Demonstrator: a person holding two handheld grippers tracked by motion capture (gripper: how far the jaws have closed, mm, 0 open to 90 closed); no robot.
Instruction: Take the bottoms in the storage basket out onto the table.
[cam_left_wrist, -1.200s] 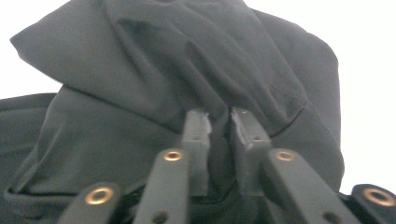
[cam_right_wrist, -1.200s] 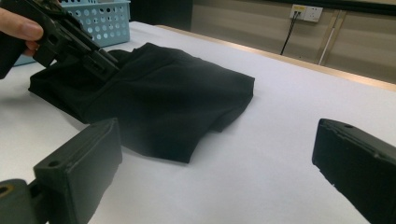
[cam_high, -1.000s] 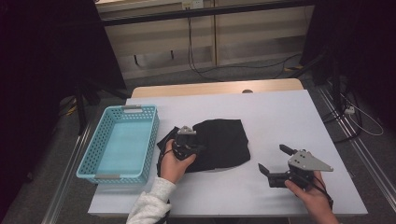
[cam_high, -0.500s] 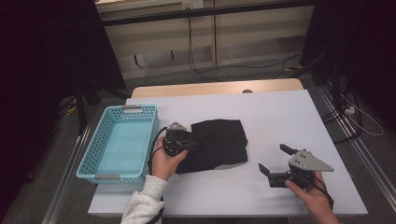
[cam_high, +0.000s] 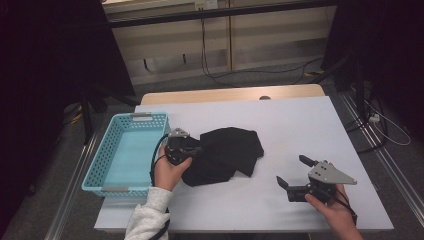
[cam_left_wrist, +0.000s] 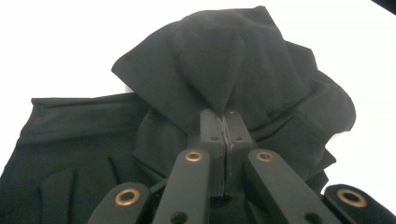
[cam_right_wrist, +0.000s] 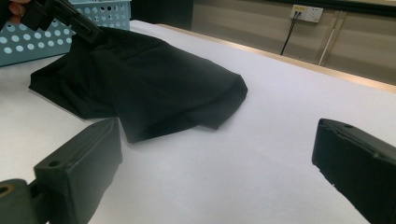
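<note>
- Left hand-held gripper (cam_high: 192, 150) pinches a fold of the black cloth (cam_high: 227, 152), beside the basket (cam_high: 125, 150).
- Right hand-held gripper (cam_high: 295, 172) rests wide, empty, on the counter (cam_high: 300, 120).

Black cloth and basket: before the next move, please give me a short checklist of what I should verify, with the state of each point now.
1. Left gripper shut on the black cloth: ok, a fold is pinched between the closed jaws.
2. Cloth fully off the table: not ok, most of it lies on the surface.
3. Blue basket free inside: ok, nothing lies in it.
4. Right gripper away from the cloth: ok, jaws open, apart from it.
5. Grip firm enough to carry the cloth: cannot tell.
</note>
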